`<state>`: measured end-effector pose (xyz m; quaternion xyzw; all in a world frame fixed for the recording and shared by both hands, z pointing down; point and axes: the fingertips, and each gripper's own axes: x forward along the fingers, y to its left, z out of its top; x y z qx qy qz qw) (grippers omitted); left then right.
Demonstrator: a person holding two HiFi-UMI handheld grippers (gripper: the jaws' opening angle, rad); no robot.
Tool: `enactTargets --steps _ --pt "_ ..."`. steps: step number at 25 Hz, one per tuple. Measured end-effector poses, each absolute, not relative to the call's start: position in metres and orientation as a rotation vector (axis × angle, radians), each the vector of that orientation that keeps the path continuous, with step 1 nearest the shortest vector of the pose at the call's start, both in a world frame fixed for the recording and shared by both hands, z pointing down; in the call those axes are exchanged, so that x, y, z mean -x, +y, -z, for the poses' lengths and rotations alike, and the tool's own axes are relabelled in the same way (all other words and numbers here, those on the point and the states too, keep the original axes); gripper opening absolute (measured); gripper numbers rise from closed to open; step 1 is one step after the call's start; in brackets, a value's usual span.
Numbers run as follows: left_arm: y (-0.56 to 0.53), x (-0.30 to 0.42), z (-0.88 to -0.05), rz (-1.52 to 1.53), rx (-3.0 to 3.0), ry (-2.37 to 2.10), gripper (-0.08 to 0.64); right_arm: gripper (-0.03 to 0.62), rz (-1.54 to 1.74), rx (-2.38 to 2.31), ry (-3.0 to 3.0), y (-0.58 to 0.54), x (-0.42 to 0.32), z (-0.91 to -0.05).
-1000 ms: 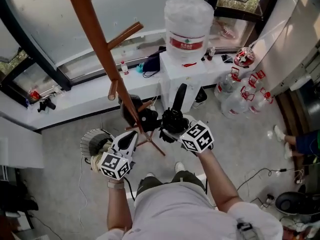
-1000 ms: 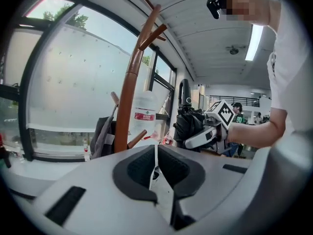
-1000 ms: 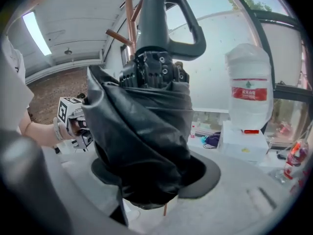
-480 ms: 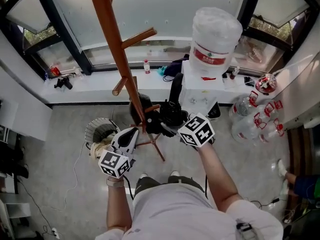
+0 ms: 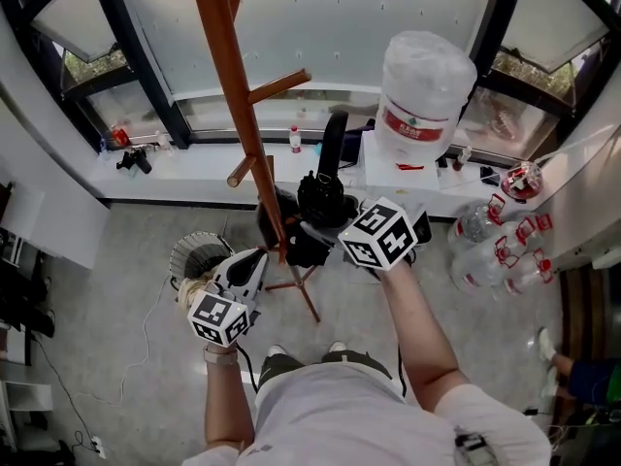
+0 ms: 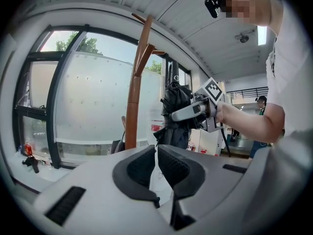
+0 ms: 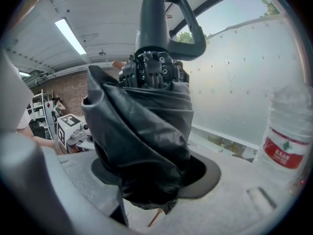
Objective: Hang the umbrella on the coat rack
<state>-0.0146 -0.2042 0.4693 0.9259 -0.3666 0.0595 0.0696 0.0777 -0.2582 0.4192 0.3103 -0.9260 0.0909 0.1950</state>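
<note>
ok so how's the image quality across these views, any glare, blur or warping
Head view: sharp, even daylight, with a wide-angle lean on the coat rack. Left gripper view: fisheye with dark corners, and the frosted window is bright behind the rack, so the rack reads backlit. Right gripper view: fisheye too, and the black umbrella fills the centre, dark against the pale window, though its folds are still readable.

Right gripper jaws clamp folded black umbrella, loop handle pointing up. Water bottle at right edge, frosted window behind.
</note>
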Motion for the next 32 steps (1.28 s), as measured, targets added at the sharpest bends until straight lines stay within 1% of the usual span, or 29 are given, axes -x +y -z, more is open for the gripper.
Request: enactTargets --steps 8,14,22,32 --pt "-0.211 0.020 -0.449 -0.150 -2.820 -1.065 0.003 0.276 -0.180 -0.884 -2.628 -0.270 -0.067 -0.371" --pt "-0.216 0.026 -0.440 -0.137 -2.839 -1.057 0.003 0.276 -0.166 -0.869 -2.629 -0.276 -0.060 -0.351" --pt "-0.225 0.033 -0.438 -0.145 -2.847 -1.058 0.003 0.276 -0.151 -0.822 -2.632 -0.283 -0.049 -0.342" --pt "-0.227 0.043 -0.440 -0.130 -2.821 -1.070 0.003 0.276 -0.151 -0.797 -2.623 -0.287 -0.039 -0.350"
